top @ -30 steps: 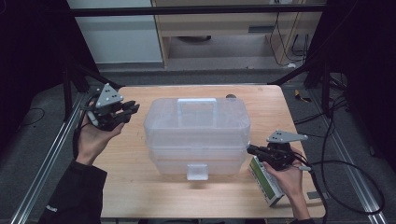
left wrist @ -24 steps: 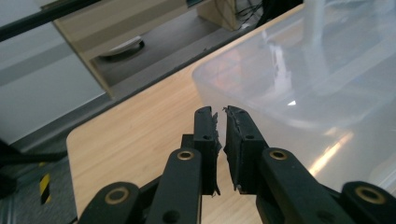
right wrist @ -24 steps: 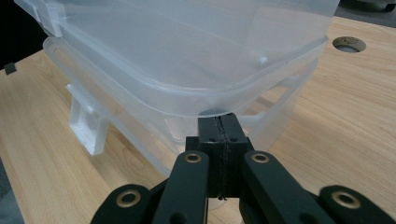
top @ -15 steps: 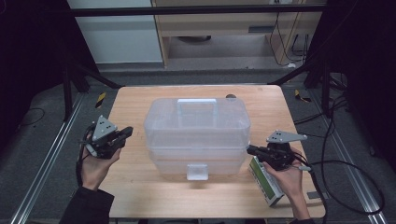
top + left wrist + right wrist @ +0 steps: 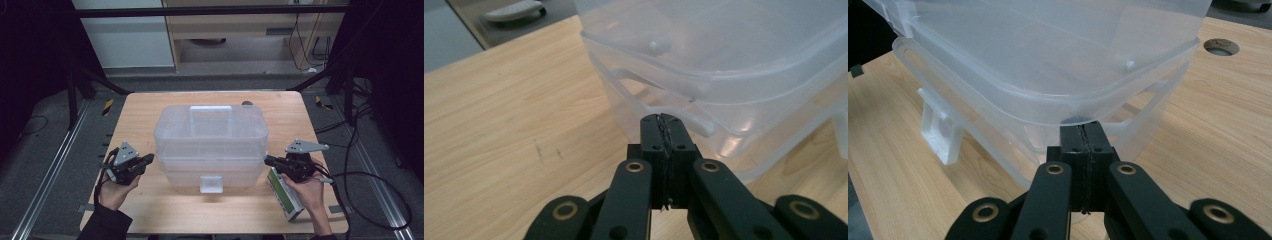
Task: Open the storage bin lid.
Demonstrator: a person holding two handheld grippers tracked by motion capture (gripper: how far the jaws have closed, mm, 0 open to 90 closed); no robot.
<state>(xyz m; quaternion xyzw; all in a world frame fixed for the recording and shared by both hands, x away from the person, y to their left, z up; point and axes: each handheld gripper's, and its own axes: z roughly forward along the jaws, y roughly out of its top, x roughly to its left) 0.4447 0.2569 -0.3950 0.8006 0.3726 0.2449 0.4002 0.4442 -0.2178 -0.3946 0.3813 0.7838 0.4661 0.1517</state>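
Left hand-held gripper: jaws closed, empty, at box's 9 o'clock rim.
Right hand-held gripper: closed, empty, at 3 o'clock.
Advice: you likely lift; hook both rims evenly.

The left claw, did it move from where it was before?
Yes. The left claw came toward the person's edge of the wooden table, from beside the far end of the clear plastic box down to its near left corner.

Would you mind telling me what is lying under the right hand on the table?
A green and white carton lies flat beside the clear storage box. Its far end is covered by the right gripper and hand.
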